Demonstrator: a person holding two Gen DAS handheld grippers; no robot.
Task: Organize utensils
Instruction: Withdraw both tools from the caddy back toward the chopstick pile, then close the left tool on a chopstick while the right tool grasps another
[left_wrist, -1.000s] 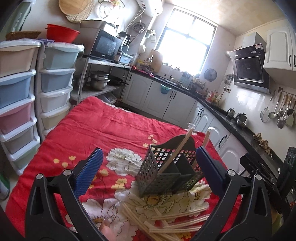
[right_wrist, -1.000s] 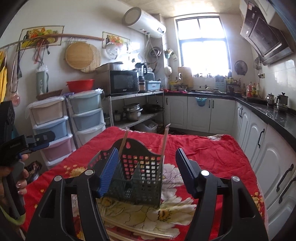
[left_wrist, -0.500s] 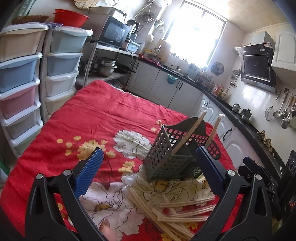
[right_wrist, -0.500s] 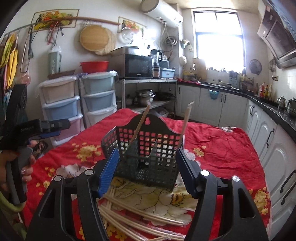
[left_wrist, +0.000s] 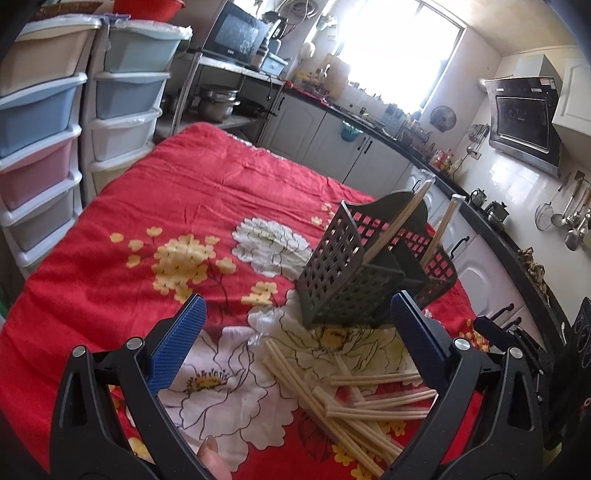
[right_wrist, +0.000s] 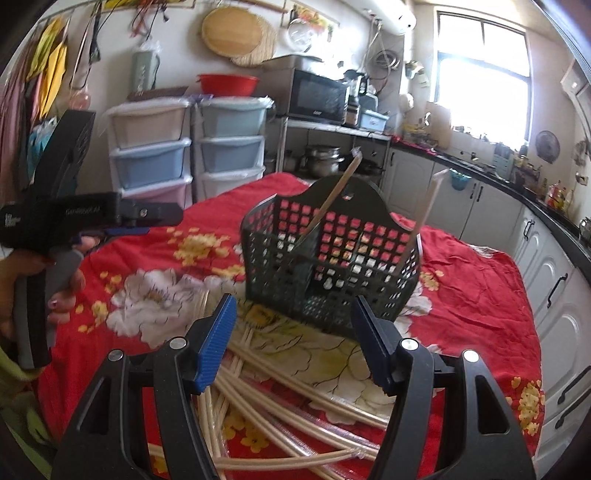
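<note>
Red tablecloth (left_wrist: 207, 192) with white and yellow flowers; dark grey lattice utensil basket (right_wrist: 332, 266); cream chopsticks (left_wrist: 354, 398); blue finger pads (right_wrist: 216, 343).

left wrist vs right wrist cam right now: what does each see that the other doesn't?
Left wrist only: the black range hood and ladles hanging on the white tiled wall.

Right wrist only: the round wooden board on the wall, and the hand holding the left gripper, seen side-on.

Both: the dark perforated plastic utensil basket with two chopsticks standing in it, loose pale chopsticks on the red floral cloth, and the stacked plastic drawers.
</note>
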